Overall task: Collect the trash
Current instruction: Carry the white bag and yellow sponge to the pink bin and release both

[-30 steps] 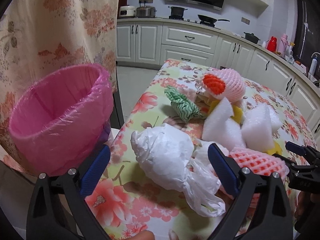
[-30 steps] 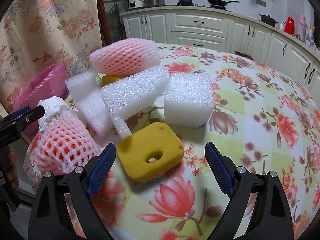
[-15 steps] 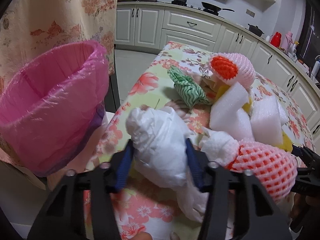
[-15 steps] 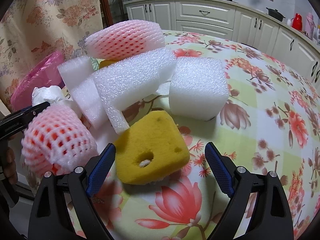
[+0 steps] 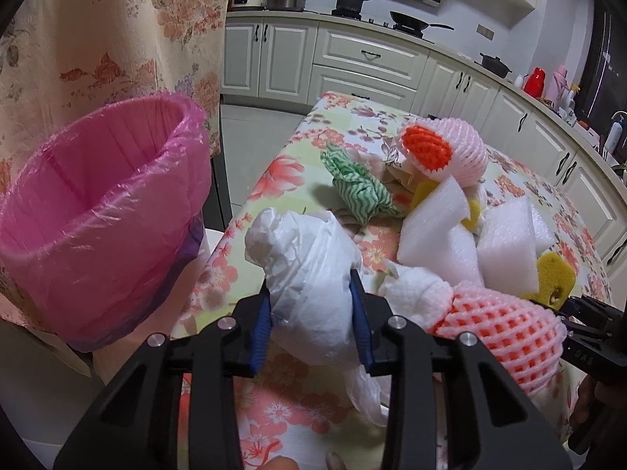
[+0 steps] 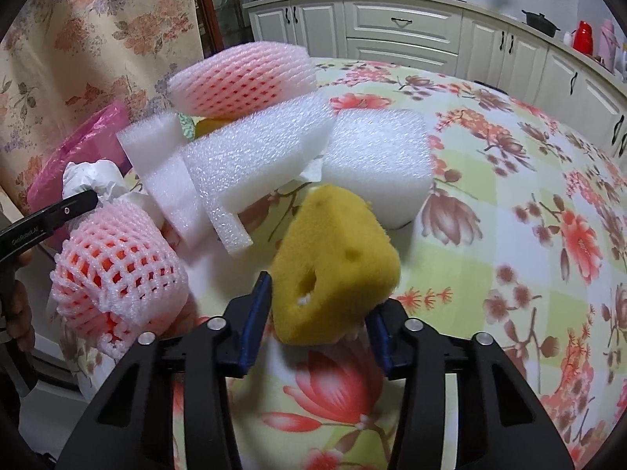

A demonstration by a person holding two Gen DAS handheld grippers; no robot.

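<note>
A: where's the trash at?
B: left gripper (image 5: 312, 315) fingers pinch the white plastic bag (image 5: 309, 270) beside the pink-lined bin (image 5: 98, 211); right gripper (image 6: 319, 319) squeezes the yellow sponge (image 6: 337, 266) above the worktop (image 6: 509, 235).

Two pink foam nets (image 6: 117, 270) (image 6: 243, 78), three white foam blocks (image 6: 380, 164) (image 6: 254, 164) (image 6: 156, 149) and one yellow sponge (image 6: 333, 270). One white plastic bag (image 5: 309, 274), one green cloth (image 5: 360, 192). One pink-lined bin (image 5: 98, 211).
</note>
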